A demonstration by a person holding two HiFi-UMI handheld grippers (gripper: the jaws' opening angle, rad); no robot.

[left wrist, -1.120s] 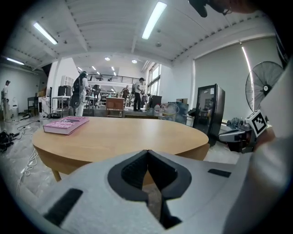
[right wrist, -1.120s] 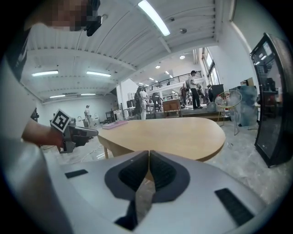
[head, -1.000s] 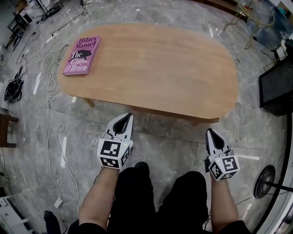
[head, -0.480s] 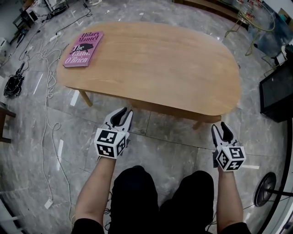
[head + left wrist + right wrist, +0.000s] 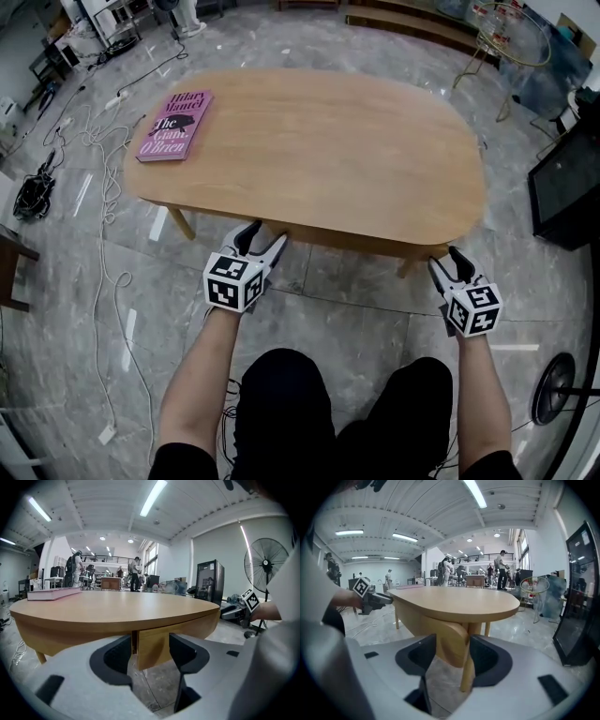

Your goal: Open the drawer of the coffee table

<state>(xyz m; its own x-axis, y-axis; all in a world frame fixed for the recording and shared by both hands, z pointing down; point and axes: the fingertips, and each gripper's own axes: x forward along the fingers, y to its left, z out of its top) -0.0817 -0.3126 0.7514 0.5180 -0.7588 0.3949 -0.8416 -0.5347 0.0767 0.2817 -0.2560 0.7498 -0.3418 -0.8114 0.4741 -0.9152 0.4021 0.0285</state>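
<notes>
book: pink cover [image 5: 174, 125], closed, lying flat, title side up
floor: grey marbled tiles [image 5: 347, 281], glossy
cables: white and black leads [image 5: 94, 141] strewn in loops over the floor at the left
power strip: white [image 5: 106, 434], on the floor at the end of one white lead
fan: black standing fan [image 5: 266, 564], round base on the floor at the right
cabinet: tall, black [image 5: 209, 582], near the fan
side table: round glass top on a thin gold frame [image 5: 511, 33]
people: several standing far off in the hall [image 5: 135, 573]
lights: long ceiling strips [image 5: 152, 498], lit
</notes>
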